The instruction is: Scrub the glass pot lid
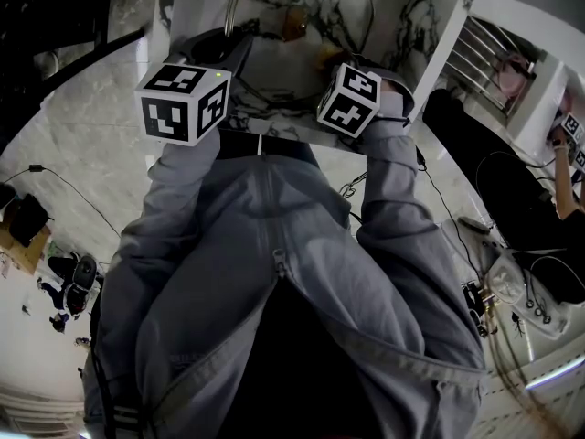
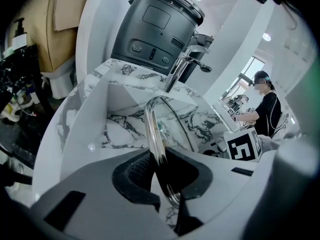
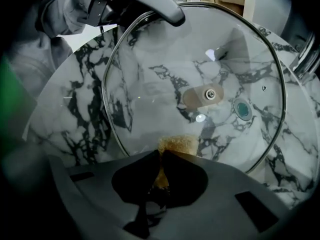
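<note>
My left tongs (image 2: 162, 169) clamp the rim of the round clear glass pot lid (image 3: 200, 84), on edge over the white marble sink (image 3: 75, 109). My right tongs (image 3: 161, 171) are closed on a small tan scrub pad (image 3: 177, 144) by the lid's lower rim. Best: press flat, rub in circles, grip the rim firmly.

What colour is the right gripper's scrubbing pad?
Scrubbing pad: golden-brown, clearest in right gripper view.

**Legible Markings: None**

No readable text, brand, number or sign appears in any view. The left cube (image 1: 183, 101) and right cube (image 1: 349, 99) carry only black-and-white square code patterns, with no letters or digits. Any print on the background items is too small to resolve.
</note>
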A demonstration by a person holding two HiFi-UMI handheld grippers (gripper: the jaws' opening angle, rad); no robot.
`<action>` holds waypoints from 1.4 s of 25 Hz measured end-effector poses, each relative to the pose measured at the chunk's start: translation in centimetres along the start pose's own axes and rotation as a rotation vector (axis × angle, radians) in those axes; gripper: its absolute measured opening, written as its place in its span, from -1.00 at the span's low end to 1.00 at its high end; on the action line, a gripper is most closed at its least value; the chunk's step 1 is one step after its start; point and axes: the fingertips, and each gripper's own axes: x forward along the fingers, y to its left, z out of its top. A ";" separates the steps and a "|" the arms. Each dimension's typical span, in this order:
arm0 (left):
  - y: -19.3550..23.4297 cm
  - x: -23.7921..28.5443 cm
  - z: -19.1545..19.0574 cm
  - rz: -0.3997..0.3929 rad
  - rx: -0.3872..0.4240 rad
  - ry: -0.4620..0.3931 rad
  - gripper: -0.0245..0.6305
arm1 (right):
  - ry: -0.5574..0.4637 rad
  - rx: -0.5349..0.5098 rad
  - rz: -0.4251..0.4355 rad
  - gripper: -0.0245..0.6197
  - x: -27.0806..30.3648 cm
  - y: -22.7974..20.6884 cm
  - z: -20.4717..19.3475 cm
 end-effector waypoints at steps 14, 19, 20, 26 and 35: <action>-0.3 -0.2 0.0 0.000 0.022 -0.011 -0.73 | -0.047 -0.049 0.178 -0.79 -0.4 4.9 1.7; -0.5 -0.2 0.1 0.001 0.029 -0.016 -0.73 | -0.073 -0.082 0.235 -0.79 -0.9 5.9 2.3; -0.5 -0.3 0.1 0.002 0.032 -0.017 -0.73 | -0.089 -0.079 0.251 -0.79 -1.1 6.1 2.5; -0.7 -0.3 0.1 0.009 0.046 -0.020 -0.72 | -0.209 -0.053 0.303 -0.79 -2.8 7.3 4.7; -0.9 -0.5 0.2 0.018 0.050 -0.014 -0.72 | -0.418 -0.032 0.243 -0.79 -9.1 5.8 8.5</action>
